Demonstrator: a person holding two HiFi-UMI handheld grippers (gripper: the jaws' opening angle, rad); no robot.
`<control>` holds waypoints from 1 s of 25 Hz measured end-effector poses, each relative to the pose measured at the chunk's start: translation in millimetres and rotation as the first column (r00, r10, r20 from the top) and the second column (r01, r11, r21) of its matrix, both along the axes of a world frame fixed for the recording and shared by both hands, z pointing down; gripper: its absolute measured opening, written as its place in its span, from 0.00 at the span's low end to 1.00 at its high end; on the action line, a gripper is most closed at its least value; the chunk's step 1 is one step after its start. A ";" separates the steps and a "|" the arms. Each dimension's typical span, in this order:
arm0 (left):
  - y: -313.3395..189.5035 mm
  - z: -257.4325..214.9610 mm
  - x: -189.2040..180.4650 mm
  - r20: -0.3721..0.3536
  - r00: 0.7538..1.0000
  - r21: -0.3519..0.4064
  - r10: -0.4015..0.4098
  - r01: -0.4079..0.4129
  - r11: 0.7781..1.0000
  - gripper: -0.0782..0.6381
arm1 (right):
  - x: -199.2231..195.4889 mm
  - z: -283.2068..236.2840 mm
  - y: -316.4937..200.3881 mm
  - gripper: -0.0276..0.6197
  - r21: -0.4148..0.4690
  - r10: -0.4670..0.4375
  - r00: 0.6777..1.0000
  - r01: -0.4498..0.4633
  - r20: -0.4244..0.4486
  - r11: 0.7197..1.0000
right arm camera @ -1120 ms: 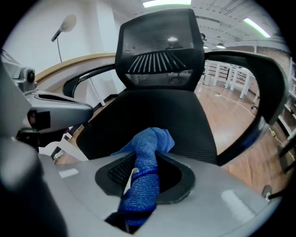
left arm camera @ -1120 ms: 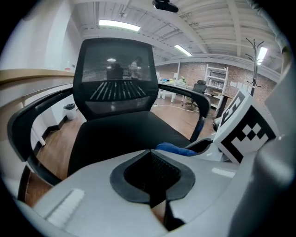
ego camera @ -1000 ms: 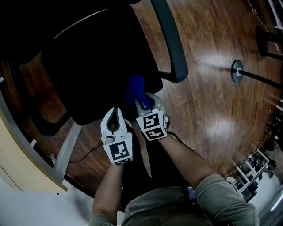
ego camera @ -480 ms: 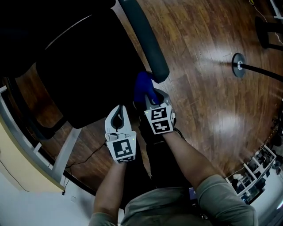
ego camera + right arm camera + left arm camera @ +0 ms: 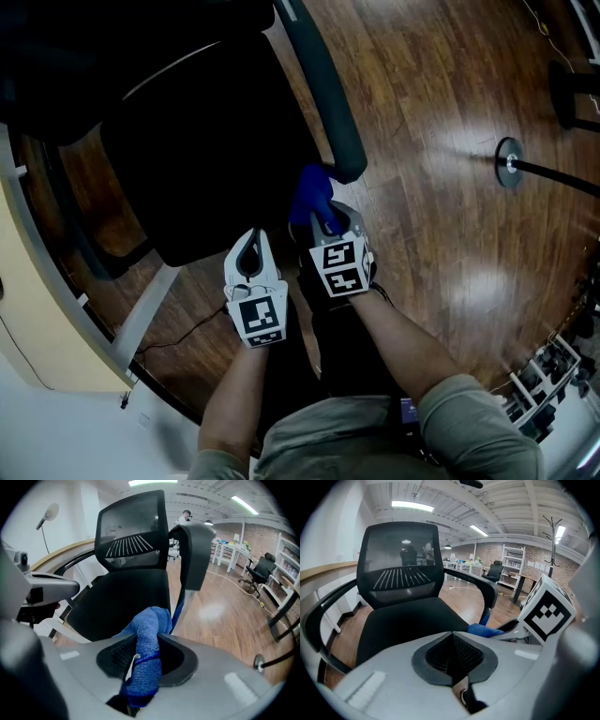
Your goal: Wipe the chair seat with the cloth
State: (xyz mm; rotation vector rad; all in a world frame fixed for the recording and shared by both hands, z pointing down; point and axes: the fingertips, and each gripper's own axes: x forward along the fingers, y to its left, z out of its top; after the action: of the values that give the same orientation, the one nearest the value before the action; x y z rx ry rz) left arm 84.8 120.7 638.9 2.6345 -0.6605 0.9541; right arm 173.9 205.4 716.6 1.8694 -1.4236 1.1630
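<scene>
The chair (image 5: 206, 159) runs off the head view's top edge, its surfaces too dark to tell apart. Most of the cloth (image 5: 309, 195) is hidden within the right gripper (image 5: 323, 217), only its front end showing.

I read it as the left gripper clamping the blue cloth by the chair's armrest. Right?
Not quite: the right gripper clamps the blue cloth by the armrest, as the right gripper view shows. The left gripper is shut on nothing.
</scene>
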 end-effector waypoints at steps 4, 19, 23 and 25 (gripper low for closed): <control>-16.1 -36.9 -3.3 -0.029 0.999 0.034 -0.038 0.038 0.999 0.12 | -10.0 -37.6 -12.5 0.21 0.029 -0.060 0.998 0.061 -0.013 0.998; -54.8 -208.1 -51.5 -0.102 0.960 0.106 -0.260 0.270 0.957 0.12 | -61.1 -258.2 -80.0 0.21 0.320 -0.320 0.941 0.337 -0.108 0.885; -49.1 -230.5 -96.1 -0.101 0.939 0.092 -0.329 0.338 0.937 0.12 | -102.2 -314.2 -93.8 0.21 0.375 -0.393 0.911 0.409 -0.122 0.832; -48.6 -242.2 -123.0 -0.106 0.925 0.097 -0.364 0.374 0.922 0.12 | -130.9 -337.6 -101.0 0.21 0.398 -0.449 0.882 0.467 -0.144 0.790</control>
State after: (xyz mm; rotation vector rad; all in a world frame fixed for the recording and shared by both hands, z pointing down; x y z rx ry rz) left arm -38.3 72.2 396.8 2.4952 -1.1709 0.7047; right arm 43.0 104.4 379.0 1.6389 -2.0872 0.5998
